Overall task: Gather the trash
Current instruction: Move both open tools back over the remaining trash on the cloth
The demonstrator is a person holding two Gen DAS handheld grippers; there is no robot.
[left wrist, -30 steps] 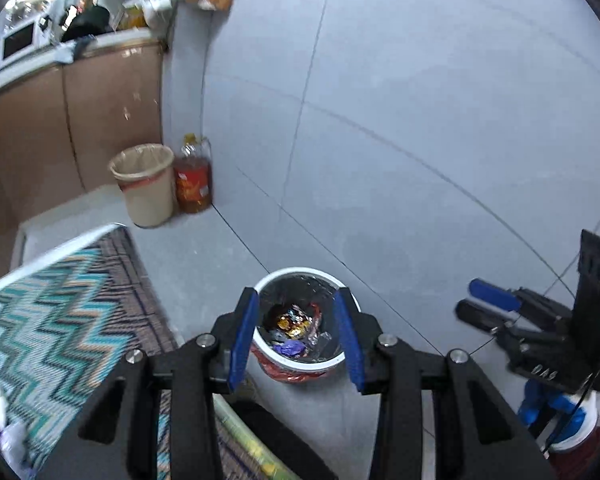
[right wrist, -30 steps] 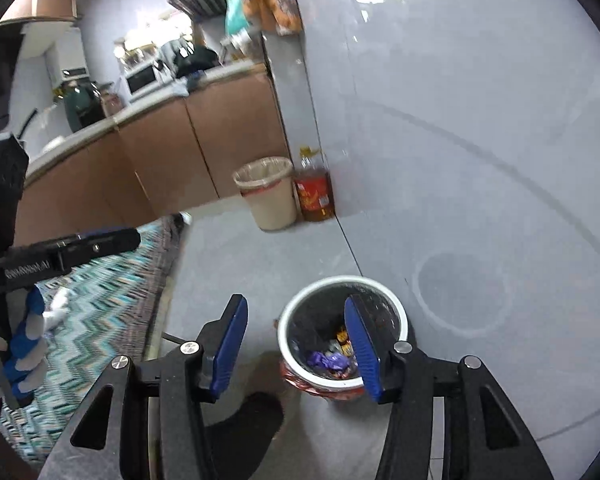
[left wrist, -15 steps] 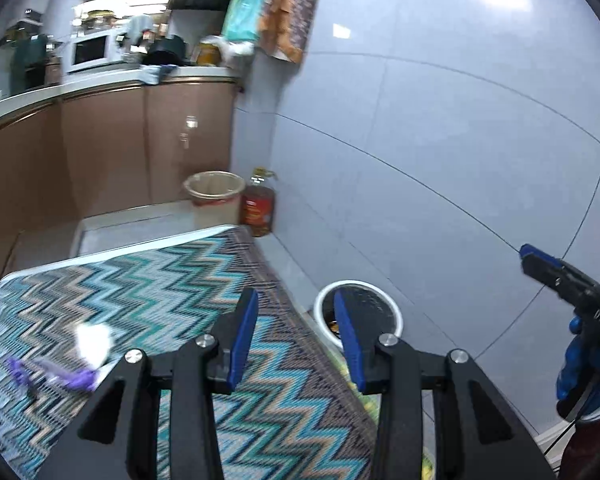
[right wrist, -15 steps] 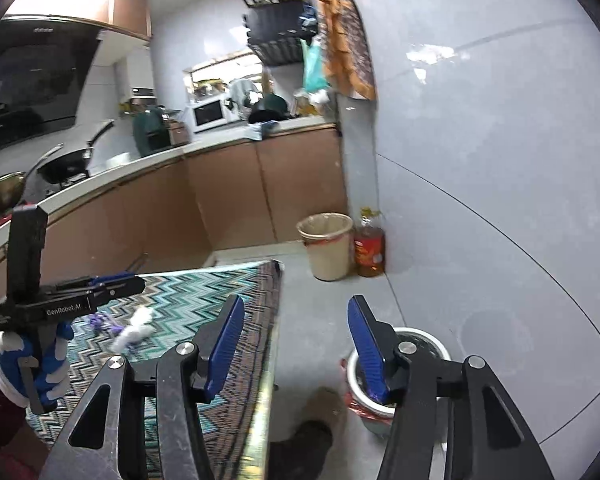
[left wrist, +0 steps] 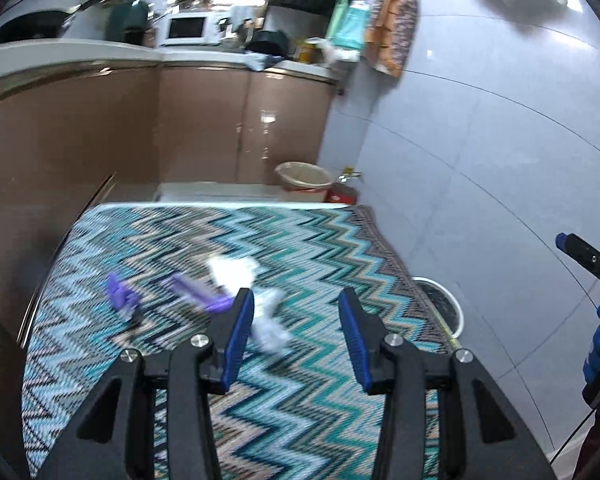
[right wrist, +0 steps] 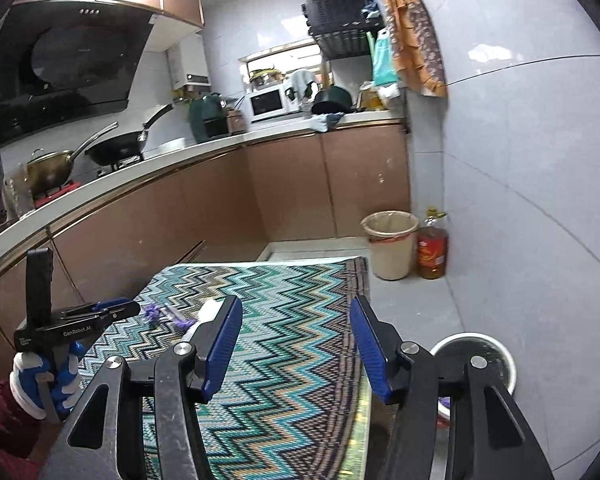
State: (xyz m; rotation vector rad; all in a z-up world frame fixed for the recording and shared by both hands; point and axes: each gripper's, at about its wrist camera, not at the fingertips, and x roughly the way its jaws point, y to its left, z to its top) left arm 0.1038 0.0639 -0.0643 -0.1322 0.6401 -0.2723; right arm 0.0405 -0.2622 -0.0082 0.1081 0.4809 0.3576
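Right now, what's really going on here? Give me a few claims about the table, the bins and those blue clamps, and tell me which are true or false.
1. Both blue-padded grippers, left gripper and right gripper, hold nothing. True.
2. Purple wrappers and crumpled white paper lie on the zigzag tablecloth. True.
3. The white-rimmed bin stands on the table. False: it stands on the floor beside the table.
4. The beige bin lies tipped over. False: it stands upright by the wall.
5. An oil bottle stands next to the beige bin. True.
6. The tablecloth is plain red. False: it is a teal, black and tan zigzag.
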